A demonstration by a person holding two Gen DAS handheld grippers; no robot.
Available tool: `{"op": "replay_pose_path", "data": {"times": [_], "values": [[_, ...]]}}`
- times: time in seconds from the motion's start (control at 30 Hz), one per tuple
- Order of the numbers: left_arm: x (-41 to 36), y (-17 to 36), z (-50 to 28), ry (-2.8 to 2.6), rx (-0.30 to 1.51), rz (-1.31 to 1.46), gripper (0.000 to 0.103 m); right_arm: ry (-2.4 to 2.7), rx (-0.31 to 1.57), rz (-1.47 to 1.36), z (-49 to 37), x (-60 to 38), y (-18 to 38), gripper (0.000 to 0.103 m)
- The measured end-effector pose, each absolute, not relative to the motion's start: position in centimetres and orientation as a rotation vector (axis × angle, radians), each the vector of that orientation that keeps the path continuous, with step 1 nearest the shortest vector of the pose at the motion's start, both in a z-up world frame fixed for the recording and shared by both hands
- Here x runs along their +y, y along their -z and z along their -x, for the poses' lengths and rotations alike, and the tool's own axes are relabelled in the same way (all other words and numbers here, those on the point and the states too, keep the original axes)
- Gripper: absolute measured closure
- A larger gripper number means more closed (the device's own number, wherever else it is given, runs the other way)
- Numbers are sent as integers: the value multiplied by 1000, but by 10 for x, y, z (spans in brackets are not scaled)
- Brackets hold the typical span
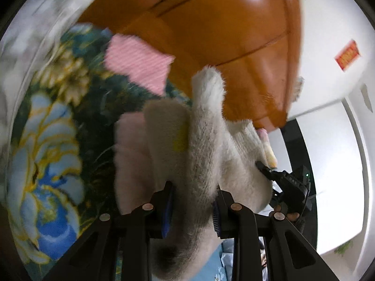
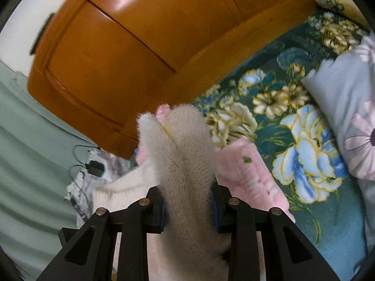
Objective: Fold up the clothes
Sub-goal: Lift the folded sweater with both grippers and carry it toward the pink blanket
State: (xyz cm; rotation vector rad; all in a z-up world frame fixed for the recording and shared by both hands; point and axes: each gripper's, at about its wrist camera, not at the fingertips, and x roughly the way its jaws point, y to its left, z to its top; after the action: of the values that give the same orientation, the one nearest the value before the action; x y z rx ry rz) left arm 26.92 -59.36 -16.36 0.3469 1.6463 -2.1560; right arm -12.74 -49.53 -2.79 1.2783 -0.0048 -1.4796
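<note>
The left hand-held gripper (image 1: 192, 213) and right hand-held gripper (image 2: 188, 208) each pinched the fluffy white sweater (image 2: 185, 145) above the flowery bed (image 2: 293, 107), so pulling it even and flat would help.

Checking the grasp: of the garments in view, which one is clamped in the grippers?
The fluffy cream sweater, pinched by both the left gripper and right gripper. The folded pink garment lies on the floral blanket.
</note>
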Motion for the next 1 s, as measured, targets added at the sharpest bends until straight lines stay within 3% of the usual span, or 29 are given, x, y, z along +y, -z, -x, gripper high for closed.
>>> {"op": "replay_pose_path", "data": {"times": [0.53,0.83,1.0], "values": [[-596,211,-274,2060,1661,-406,73,1523,17,-1389,160,-500,115,72],[-588,179,-280,2070,1555,-491,68,1587,95,-1308,158,-488,76,62],[-576,148,-278,2135,1343,-545,68,1655,79,-1233,152,-465,50,62]]}}
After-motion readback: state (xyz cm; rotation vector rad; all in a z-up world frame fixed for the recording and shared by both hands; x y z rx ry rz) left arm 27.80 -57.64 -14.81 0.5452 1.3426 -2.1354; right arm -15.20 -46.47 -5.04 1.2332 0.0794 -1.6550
